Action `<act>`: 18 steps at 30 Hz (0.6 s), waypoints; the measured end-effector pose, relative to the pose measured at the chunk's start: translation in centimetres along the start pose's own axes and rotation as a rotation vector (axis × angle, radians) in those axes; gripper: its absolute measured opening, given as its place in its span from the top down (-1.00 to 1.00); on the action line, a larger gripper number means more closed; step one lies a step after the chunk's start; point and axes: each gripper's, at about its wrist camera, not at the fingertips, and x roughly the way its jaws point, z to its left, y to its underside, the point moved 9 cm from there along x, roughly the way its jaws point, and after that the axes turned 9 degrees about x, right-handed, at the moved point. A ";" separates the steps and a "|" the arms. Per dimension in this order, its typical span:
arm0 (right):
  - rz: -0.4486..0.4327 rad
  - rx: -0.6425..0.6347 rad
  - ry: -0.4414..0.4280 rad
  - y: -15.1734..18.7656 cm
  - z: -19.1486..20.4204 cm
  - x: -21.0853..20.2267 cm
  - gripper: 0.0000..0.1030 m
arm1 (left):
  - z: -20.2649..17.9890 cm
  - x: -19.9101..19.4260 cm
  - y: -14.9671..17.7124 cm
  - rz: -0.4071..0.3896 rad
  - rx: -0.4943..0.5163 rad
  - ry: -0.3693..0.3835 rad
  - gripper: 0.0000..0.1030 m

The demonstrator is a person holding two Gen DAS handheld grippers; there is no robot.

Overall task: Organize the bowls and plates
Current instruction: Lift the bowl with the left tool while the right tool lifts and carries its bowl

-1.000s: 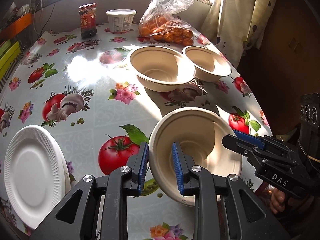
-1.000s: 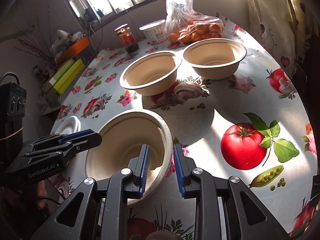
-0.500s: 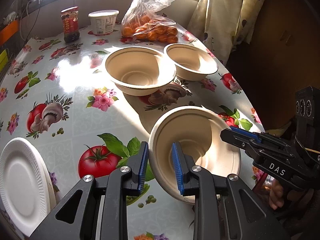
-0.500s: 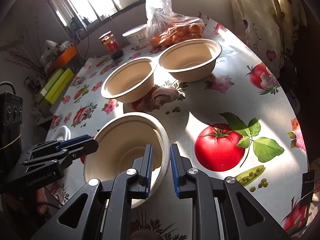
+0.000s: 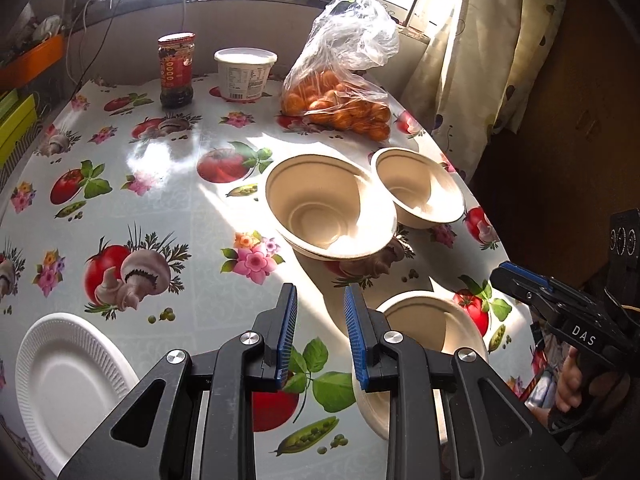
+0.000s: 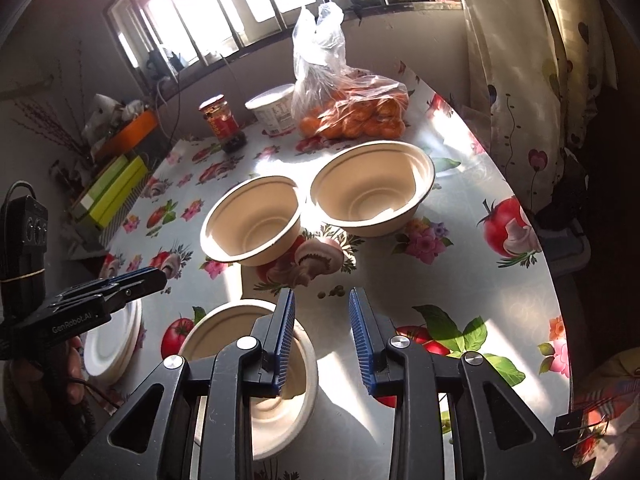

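Both wrist cams angled down, sharing table (image 5: 168, 208) (close)

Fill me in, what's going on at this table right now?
A person holds tongs in each hand over a fruit-print table, sorting paper bowls and plates. Neither grips anything. The near bowl sits on the table; the left tongs stand apart over bare cloth, and the right tongs are opening, their left finger over the bowl's rim but nothing pinched. Two more bowls sit side by side farther back, unstacked. White plates lie at the near left edge.
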 end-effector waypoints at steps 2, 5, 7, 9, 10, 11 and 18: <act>-0.003 -0.015 -0.011 -1.0 0.5 0.0 0.46 | 0.9 0.1 -1.0 -0.006 -0.006 -0.021 0.50; 0.017 -0.020 -0.025 -1.9 1.1 0.6 0.46 | 1.9 0.6 -2.6 -0.009 -0.018 -0.022 0.51; 0.032 -0.018 -0.040 -2.3 1.5 1.3 0.46 | 2.6 1.3 -3.6 -0.013 -0.020 -0.037 0.50; 0.049 -0.005 -0.048 -2.6 1.6 2.0 0.46 | 3.3 2.2 -4.4 -0.001 -0.052 -0.029 0.51; 0.057 -0.003 -0.051 -2.7 1.7 2.4 0.46 | 3.4 2.7 -4.7 0.003 -0.059 -0.016 0.51; 0.068 -0.005 -0.056 -2.8 1.9 2.9 0.46 | 3.7 3.1 -5.1 0.001 -0.067 -0.016 0.51; 0.123 0.008 -0.073 -3.1 2.4 5.9 0.46 | 4.6 5.6 -6.3 0.030 -0.082 -0.027 0.51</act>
